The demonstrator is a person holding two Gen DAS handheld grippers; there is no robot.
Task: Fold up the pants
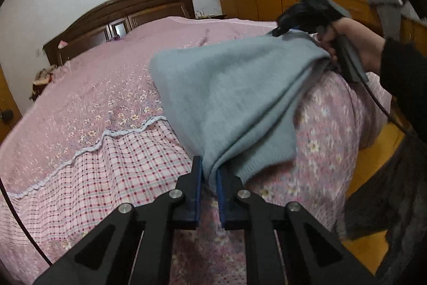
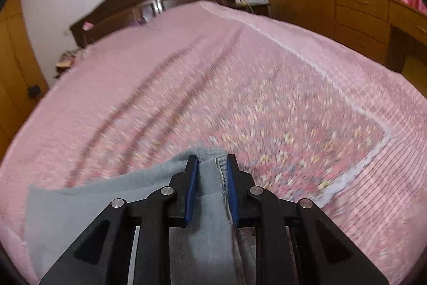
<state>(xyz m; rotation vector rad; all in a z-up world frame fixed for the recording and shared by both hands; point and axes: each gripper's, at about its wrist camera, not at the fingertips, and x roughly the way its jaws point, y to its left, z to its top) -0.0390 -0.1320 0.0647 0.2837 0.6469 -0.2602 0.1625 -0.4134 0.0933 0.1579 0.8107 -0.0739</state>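
Note:
The grey-blue knit pants (image 1: 234, 98) hang stretched above the pink bed between my two grippers. My left gripper (image 1: 209, 172) is shut on one end of the pants, low near the foot of the bed. My right gripper (image 2: 212, 164) is shut on the other end of the pants (image 2: 210, 205), with cloth bunched between its blue pads (image 2: 190, 191). In the left wrist view the right gripper (image 1: 307, 4) is held higher, to the right, by a hand in a dark sleeve. The right wrist view is motion-blurred.
The bed has a pink floral cover (image 1: 106, 87) with a checked band (image 1: 120, 167) at its foot and a dark wooden headboard (image 1: 125, 15). Wooden drawers (image 2: 360, 15) stand along the right wall under a red curtain. The wooden floor (image 1: 373, 151) shows right of the bed.

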